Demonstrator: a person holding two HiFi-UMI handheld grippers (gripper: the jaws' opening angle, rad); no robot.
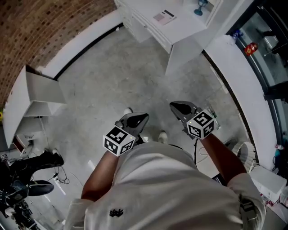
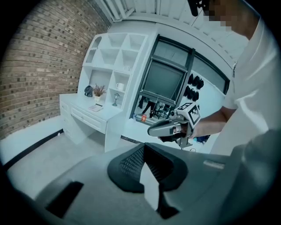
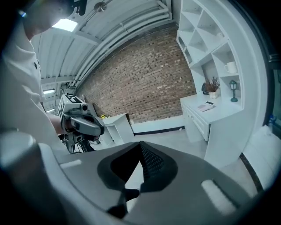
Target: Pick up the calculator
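The main risk lay in the approach. The calculator [image 1: 164,17] lay flat on the white counter [image 1: 182,28], so a hand-held gripper arriving with its jaws shut, or too steeply, would probably strike the casing and push it across the smooth top rather than take hold. A slim, flat body gives the pads little edge to catch, and a shallow pinch could let it tip out on the lift. A small stemmed ornament [image 1: 199,8] stood on the same counter near the calculator, and a wide sweep of the arm could knock it over.

The left hand-held gripper [image 1: 140,119] and the right hand-held gripper [image 1: 177,108] were held side by side close in front of the person's waist, above the bare concrete floor [image 1: 112,81]. Both were clenched, pads together, with nothing between them. The calculator was well apart from both, ahead across the open floor and a little nearer the right gripper's side. Nothing had been reached yet, and I judged that the jaws needed to open before contact.
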